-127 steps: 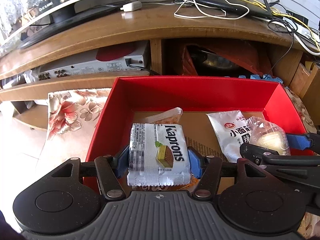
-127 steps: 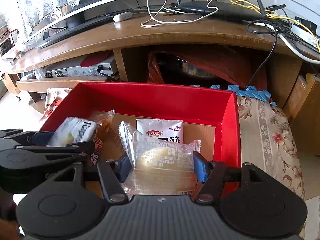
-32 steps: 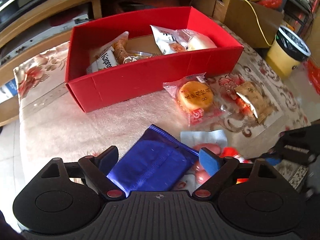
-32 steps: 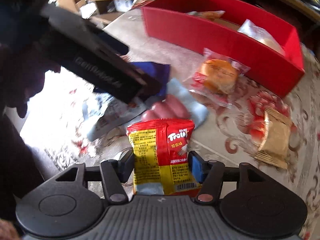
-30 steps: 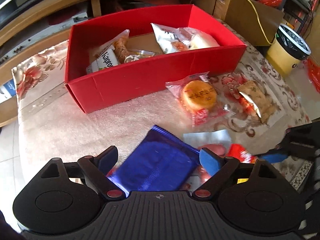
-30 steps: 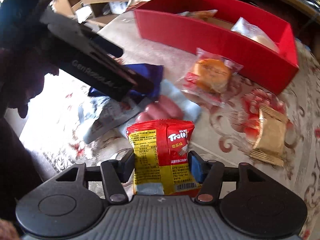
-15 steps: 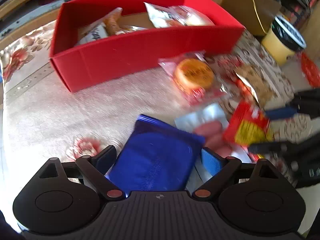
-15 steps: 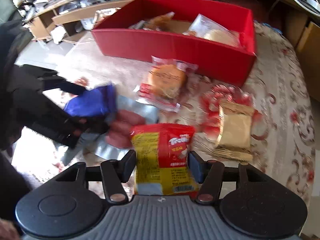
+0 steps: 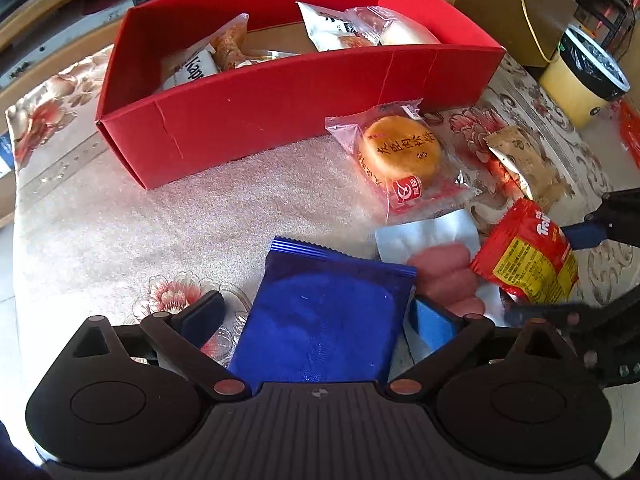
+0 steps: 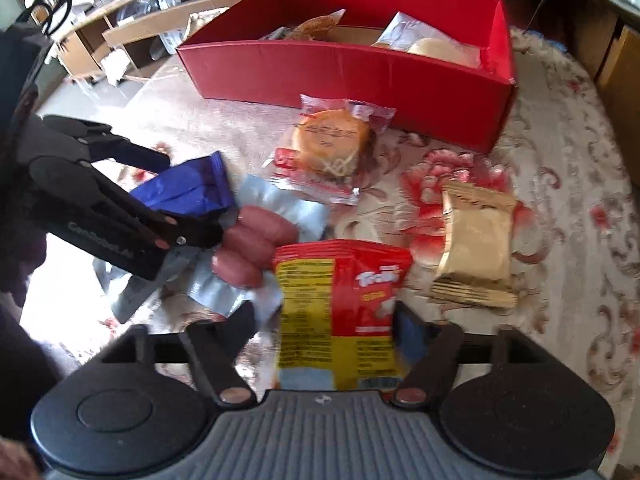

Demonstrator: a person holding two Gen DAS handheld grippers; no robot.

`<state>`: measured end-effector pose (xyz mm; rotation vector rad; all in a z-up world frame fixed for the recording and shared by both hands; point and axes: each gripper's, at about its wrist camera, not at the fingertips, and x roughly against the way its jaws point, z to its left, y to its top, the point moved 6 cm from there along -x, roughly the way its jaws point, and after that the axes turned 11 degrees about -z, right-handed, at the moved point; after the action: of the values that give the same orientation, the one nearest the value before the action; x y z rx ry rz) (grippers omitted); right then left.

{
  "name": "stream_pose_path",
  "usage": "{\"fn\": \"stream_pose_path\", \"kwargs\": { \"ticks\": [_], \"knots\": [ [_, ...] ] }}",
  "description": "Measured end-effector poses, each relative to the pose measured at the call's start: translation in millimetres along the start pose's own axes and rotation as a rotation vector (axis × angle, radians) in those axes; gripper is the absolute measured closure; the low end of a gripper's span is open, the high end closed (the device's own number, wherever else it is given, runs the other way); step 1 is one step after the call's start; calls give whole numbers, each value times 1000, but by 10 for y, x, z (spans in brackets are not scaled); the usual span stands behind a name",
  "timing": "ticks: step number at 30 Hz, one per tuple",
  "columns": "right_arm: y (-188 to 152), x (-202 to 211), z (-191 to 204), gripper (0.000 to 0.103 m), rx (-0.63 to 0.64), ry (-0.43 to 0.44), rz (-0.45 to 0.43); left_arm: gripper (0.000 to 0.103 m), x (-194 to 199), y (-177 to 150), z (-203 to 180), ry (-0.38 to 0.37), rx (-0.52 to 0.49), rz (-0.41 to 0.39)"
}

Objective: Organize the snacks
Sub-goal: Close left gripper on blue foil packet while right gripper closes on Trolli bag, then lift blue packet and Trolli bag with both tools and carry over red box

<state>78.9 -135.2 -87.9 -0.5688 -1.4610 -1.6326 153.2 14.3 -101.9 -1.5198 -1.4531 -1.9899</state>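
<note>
Our left gripper opening around blue pack, right gripper opening around Trolli bag, yellow bin only in left view.

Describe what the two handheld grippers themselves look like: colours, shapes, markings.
Both are matte black. The left gripper has a ribbed grey-black body, two round discs, copper-coloured rivets and blue pads. The right gripper is built the same. Pale lettering runs along the left one's side in the right view.
</note>
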Motion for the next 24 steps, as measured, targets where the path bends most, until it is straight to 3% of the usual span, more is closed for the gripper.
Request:
{"fn": "stream_pose_path", "kwargs": {
  "ticks": [3,10,11,13,16,19,24],
  "knots": [
    [-7,-48,21,0,-25,34,3,1,1,-7,-12,-10,9,-4],
    [-16,-60,8,0,-59,43,-19,0,6,-5,-31,-7,-9,-7],
    [-12,-49,3,3,-57,28,-20,0,4,-6,-41,1,-13,-9],
    [-3,-4,-8,26,-27,-27,-26,3,13,-3,-37,15,-8,-16],
    [3,42,-48,42,-21,-63,-39,22,84,21,-18,23,27,-46],
    [13,76,-76,50,-17,-73,-45,30,110,19,-6,61,48,-54],
    [1,134,-47,50,13,-86,-59,34,148,-1,-121,77,46,-62]
  ]
}}
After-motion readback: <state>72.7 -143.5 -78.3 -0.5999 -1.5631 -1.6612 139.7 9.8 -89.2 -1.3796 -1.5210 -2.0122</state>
